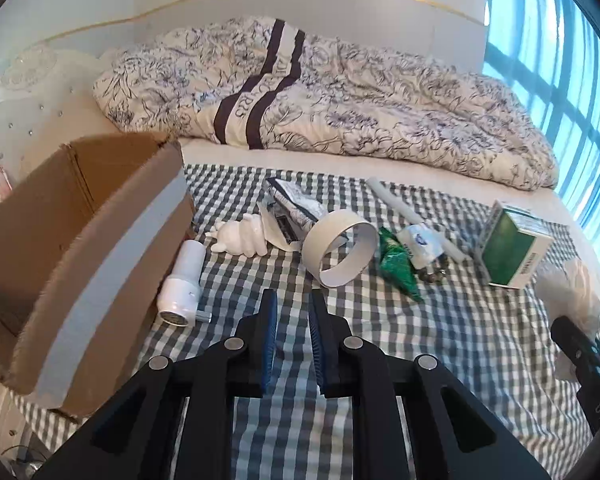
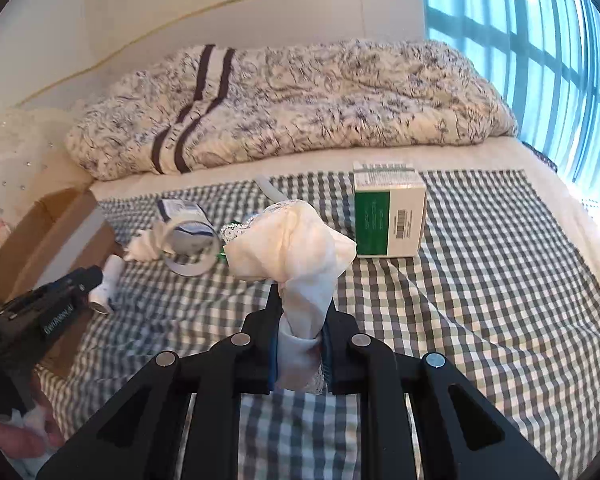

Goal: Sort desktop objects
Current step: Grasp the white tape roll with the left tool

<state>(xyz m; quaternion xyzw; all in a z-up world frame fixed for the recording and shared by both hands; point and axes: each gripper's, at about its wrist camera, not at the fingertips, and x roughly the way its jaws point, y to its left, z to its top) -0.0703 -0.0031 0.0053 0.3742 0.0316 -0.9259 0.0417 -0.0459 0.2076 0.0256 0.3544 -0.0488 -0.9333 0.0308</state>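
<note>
Currently the right gripper (image 2: 300, 312) is clamped on a bunched cream-white cloth with a lace-trimmed edge (image 2: 296, 240); the fabric stands up out of the blue-padded jaws and flops forward, lifted clear of the grey-and-white checked cloth (image 2: 480, 280) that covers the bed.

Left gripper (image 1: 293, 300) holds nothing, blue pads parted by a narrow gap, hovering low over the checked cloth near its left edge.

Key relation: the open brown cardboard box (image 1: 80, 208) sits at the left edge of the checked cloth. From the right gripper it lies well off to the left and slightly ahead, with the left gripper and its black body in between. The left gripper is far nearer the box, just beside its taped flap.

Remaining clutter runs across the middle of the checked cloth, from left edge toward right: white plastic cylinder with a metal end (image 1: 184, 280), long axis pointing roughly toward the camera; white ridged figurine (image 1: 240, 238); white tape ring (image 1: 340, 252) standing on edge; green foil packet (image 1: 398, 268); green-and-white carton (image 1: 516, 248).

Judgement: if the box is the cloth's destination, the carry must swing leftward over the clutter and clear the left gripper, or be handed over.
</note>
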